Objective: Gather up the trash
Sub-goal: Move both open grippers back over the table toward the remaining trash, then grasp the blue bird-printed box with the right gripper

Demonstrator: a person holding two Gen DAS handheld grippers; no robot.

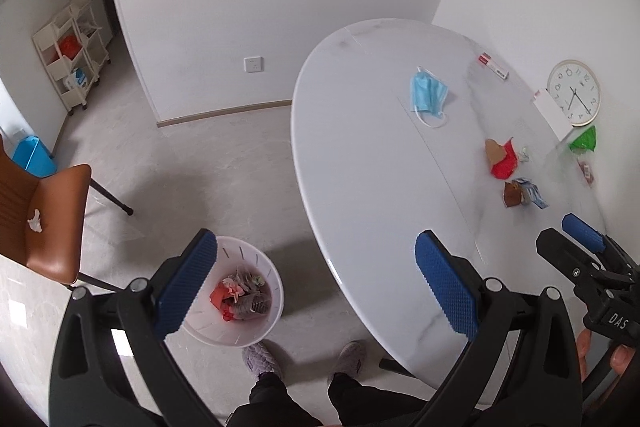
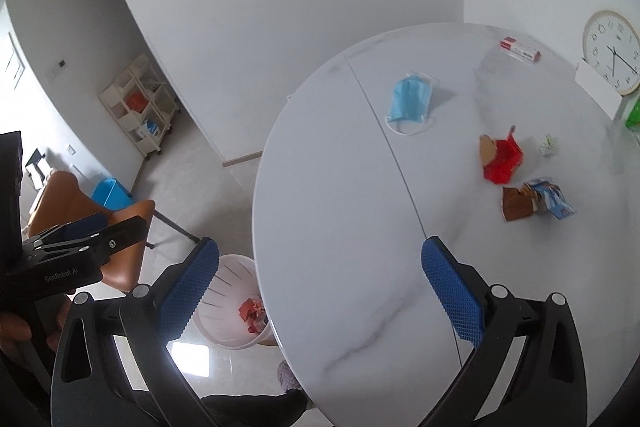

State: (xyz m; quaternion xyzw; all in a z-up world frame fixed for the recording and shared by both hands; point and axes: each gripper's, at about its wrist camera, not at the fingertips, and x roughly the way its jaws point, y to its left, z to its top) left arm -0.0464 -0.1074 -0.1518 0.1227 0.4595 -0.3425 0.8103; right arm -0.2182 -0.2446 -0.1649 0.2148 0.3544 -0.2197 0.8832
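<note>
A white trash bin with crumpled scraps inside stands on the floor left of the round white table; it also shows in the right wrist view. On the table lie a blue face mask, a red and tan wrapper, a brown and blue wrapper and a small crumpled scrap. My left gripper is open and empty, above the bin and the table edge. My right gripper is open and empty over the table's near edge.
A clock, a white box, a green packet and a red and white box sit at the table's far right. A brown chair with a tissue stands left. A shelf cart and blue bin are farther left. The person's feet are beside the bin.
</note>
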